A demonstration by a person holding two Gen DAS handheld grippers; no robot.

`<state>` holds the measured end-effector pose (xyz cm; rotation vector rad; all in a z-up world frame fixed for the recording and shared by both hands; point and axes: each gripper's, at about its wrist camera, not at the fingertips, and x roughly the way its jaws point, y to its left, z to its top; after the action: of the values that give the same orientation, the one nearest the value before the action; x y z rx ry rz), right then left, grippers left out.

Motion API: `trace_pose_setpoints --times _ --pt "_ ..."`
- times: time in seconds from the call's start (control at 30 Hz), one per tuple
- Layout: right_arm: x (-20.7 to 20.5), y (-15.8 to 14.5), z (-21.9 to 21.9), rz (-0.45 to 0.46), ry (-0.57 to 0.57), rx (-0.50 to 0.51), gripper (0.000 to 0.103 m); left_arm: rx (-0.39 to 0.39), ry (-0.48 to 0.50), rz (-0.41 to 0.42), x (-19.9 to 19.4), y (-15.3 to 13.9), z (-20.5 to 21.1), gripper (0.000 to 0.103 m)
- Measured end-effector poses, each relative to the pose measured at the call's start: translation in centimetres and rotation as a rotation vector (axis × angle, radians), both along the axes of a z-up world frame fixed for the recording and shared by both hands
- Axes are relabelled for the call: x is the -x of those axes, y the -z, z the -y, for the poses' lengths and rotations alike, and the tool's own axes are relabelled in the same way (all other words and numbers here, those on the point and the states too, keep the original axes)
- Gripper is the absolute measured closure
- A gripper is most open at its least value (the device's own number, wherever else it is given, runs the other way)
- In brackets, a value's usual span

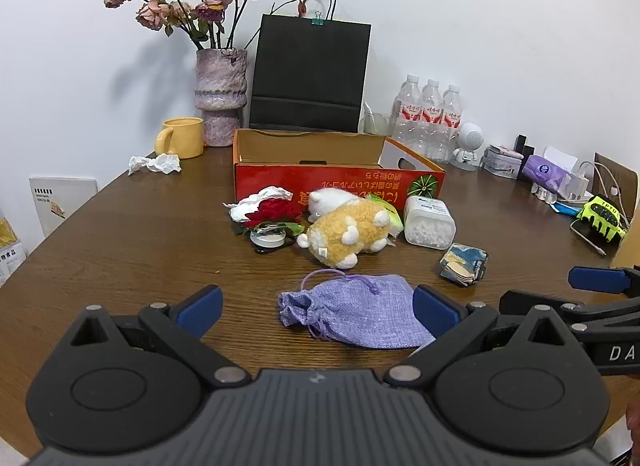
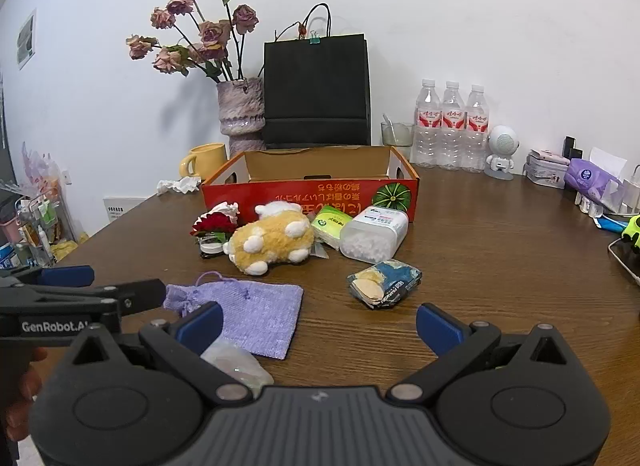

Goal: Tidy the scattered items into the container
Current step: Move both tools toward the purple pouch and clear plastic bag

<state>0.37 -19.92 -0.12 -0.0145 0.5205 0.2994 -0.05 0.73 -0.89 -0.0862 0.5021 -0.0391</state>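
An open red cardboard box stands mid-table, empty inside as far as I see. In front of it lie a red rose on a small jar, a yellow-and-white plush toy, a green tissue pack, a clear tub of white pellets, a blue snack packet and a purple drawstring pouch. My left gripper is open with the pouch between its fingers. My right gripper is open and empty, right of the pouch.
At the back stand a vase of dried roses, a black paper bag, a yellow mug, three water bottles and a glass. Crumpled tissue lies left. Clutter and a green glove fill the right edge.
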Motion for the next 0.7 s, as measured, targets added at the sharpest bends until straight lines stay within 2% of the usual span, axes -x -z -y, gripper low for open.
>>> trace_pose_setpoints --times 0.7 --pt "0.51 -0.25 -0.42 -0.008 -0.014 0.002 0.000 0.015 0.009 0.013 0.64 -0.21 -0.10 0.000"
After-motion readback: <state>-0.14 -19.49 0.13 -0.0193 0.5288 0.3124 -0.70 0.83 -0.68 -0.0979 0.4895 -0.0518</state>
